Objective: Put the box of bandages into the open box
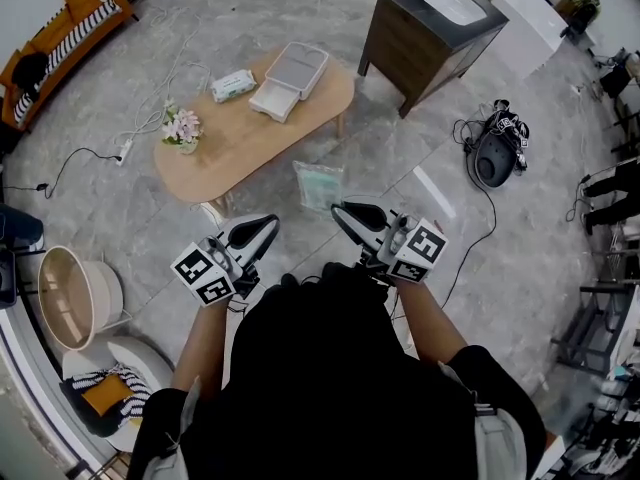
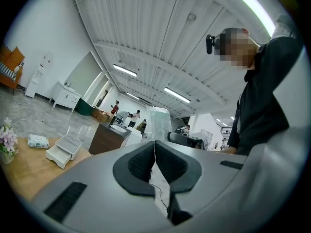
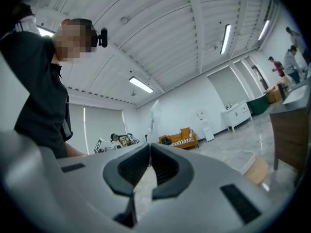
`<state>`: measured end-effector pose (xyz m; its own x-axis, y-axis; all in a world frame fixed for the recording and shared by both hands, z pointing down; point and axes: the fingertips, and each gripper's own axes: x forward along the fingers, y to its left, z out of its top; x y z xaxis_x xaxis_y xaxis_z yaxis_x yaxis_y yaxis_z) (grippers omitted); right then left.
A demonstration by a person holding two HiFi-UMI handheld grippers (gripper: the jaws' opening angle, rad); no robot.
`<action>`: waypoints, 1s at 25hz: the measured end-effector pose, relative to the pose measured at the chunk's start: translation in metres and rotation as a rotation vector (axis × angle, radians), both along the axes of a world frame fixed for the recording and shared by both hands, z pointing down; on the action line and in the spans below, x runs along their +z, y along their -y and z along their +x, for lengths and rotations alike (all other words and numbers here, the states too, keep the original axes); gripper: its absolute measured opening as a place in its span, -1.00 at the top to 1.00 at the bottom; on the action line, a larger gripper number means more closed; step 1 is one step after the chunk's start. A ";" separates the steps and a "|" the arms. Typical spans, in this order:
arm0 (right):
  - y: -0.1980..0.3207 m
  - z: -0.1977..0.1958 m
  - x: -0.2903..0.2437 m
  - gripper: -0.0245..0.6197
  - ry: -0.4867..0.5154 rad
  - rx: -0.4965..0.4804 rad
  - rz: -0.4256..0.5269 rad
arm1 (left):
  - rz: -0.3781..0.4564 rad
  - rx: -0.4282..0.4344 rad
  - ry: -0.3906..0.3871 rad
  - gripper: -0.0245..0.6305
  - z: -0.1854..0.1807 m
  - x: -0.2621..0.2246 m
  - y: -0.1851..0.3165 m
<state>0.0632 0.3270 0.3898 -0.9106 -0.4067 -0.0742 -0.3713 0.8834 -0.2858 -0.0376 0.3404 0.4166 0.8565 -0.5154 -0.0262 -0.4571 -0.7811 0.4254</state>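
Observation:
The box of bandages is a pale green, see-through packet hanging in the air in front of the low wooden table. My right gripper is shut on its lower corner. In the right gripper view the packet rises straight from the closed tips of the right gripper. My left gripper is beside it at the left, shut and empty, its pads touching in the left gripper view, where the packet shows too. The open white box sits at the table's far right end.
A wipes pack and a small flower pot stand on the table. A dark cabinet with a white basin is behind it at the right. Cables and a black device lie on the floor, and a round tub is at my left.

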 end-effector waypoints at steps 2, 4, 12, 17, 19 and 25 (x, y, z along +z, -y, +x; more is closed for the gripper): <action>0.003 0.005 -0.002 0.86 0.000 -0.017 -0.001 | -0.001 -0.001 0.003 0.87 0.007 -0.004 0.004; 0.003 0.010 -0.004 0.86 -0.006 -0.037 0.001 | -0.001 -0.005 0.010 0.87 0.015 -0.007 0.007; 0.014 0.046 -0.006 0.86 0.026 -0.090 -0.017 | -0.026 -0.035 -0.011 0.87 0.051 -0.016 0.026; 0.020 0.059 -0.002 0.86 0.072 -0.109 -0.019 | -0.066 -0.090 -0.010 0.87 0.059 -0.003 0.021; 0.021 0.063 -0.001 0.86 0.097 -0.116 -0.013 | -0.083 -0.110 0.002 0.87 0.062 0.004 0.019; 0.017 0.070 0.017 0.86 0.101 -0.143 -0.043 | -0.118 -0.119 0.008 0.87 0.073 0.016 0.012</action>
<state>0.1337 0.3104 0.4064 -0.9482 -0.2781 -0.1532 -0.2102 0.9114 -0.3539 0.0358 0.3287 0.4323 0.7891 -0.6124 0.0475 -0.5473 -0.6658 0.5071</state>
